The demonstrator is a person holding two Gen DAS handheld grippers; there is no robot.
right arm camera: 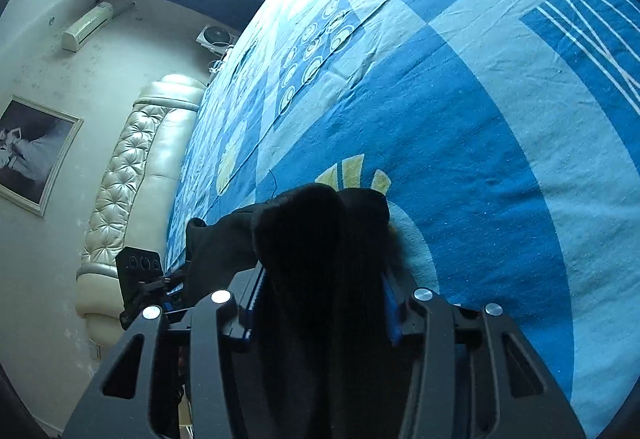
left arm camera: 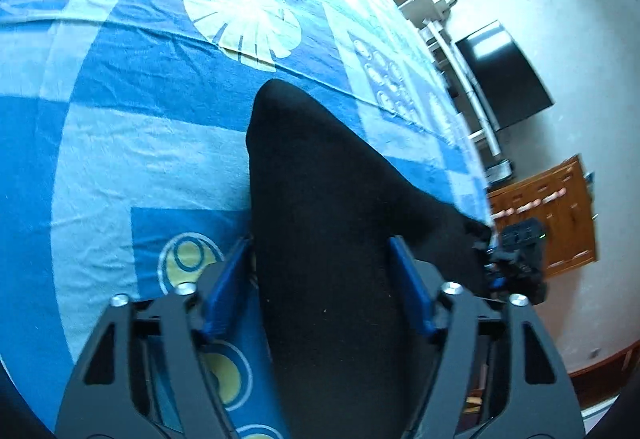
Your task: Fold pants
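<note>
both the left gripper (left arm camera: 320,287) and right gripper (right arm camera: 320,303) had their blue-padded jaws clamped on the black fabric pants (left arm camera: 320,199), held up above the blue patterned bedsheet (left arm camera: 140,99). it looked like the carrying stage of a fold. next, the held edge would likely need lowering evenly onto the sheet.

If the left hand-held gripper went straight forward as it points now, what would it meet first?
Probably the black pants already between the fingers of the left hand-held gripper; past them lies the blue bedsheet. Depth is unclear.
</note>
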